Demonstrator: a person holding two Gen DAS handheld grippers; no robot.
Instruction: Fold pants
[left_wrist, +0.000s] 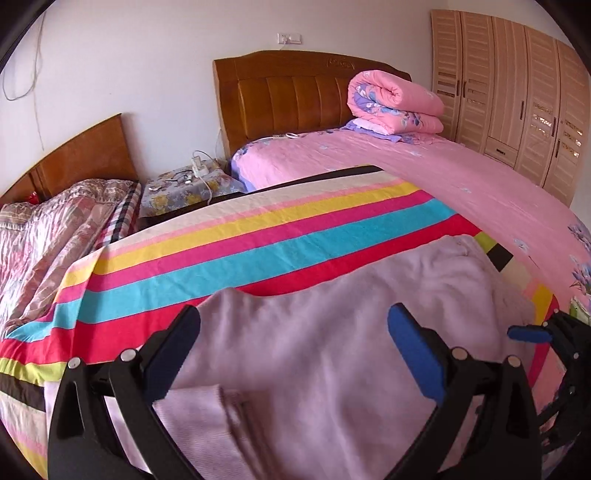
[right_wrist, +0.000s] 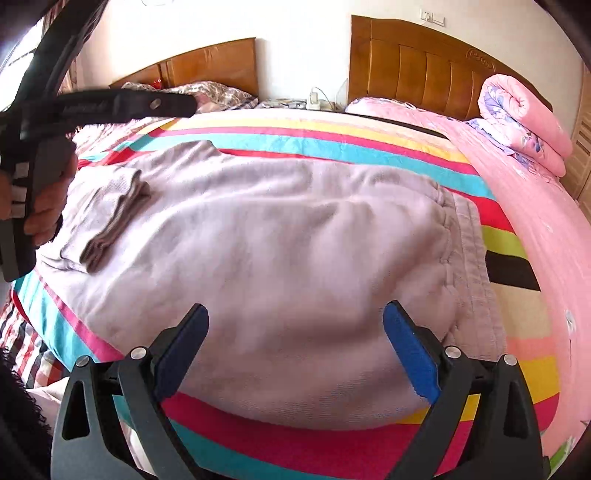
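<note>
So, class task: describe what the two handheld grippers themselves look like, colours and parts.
Both the left gripper and right gripper have black angular plastic frames, two wedge fingers faced with blue pads, and round silver bolt heads at the pivots. No cables show.

The pale lilac knit pants (right_wrist: 266, 251) lie spread flat on the rainbow-striped cotton sheet (right_wrist: 332, 147), waistband to the right, leg cuffs folded back on top at the left. The left tongs (left_wrist: 293, 332) and right tongs (right_wrist: 295, 328) hang parted above the pants, left of centre and near edge respectively. Right of the sheet lies the pink floral bedspread (left_wrist: 461, 184); a rolled pink quilt (left_wrist: 395, 103) sits on it before the brown wooden headboard (left_wrist: 295, 96). Behind the sheet, between two beds, stands a cloth-covered nightstand (left_wrist: 184, 188).
</note>
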